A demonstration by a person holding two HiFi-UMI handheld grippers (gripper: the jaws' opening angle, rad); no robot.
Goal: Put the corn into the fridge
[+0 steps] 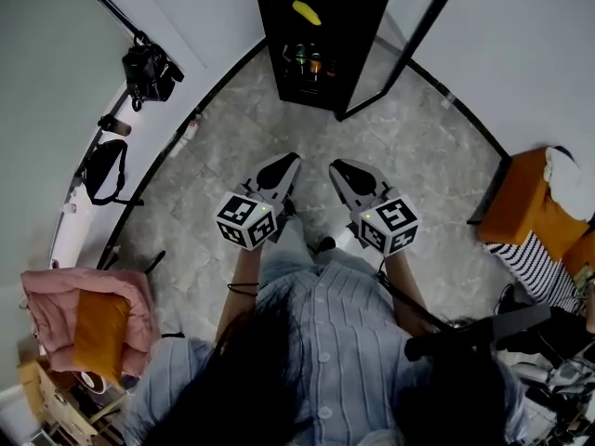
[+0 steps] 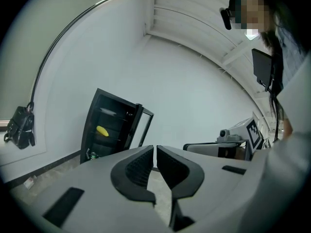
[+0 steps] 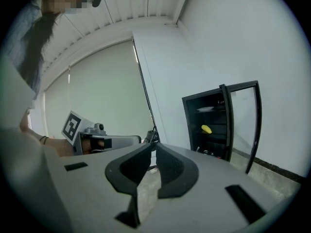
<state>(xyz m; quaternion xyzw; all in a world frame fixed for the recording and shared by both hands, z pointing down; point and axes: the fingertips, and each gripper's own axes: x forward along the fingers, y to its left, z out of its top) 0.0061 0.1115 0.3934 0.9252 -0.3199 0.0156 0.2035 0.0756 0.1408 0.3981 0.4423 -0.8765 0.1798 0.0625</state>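
Left gripper [image 1: 292,162] and right gripper [image 1: 337,168]: jaws closed, nothing between them. Yellow corn cob [image 1: 306,12] lies on a shelf of the open black glass-door fridge [image 1: 364,35], well ahead of both.

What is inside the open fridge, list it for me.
The fridge holds a yellow corn on a shelf, a pale plate-like thing above it, small bottles at the bottom. The dark shelf backs are hidden.
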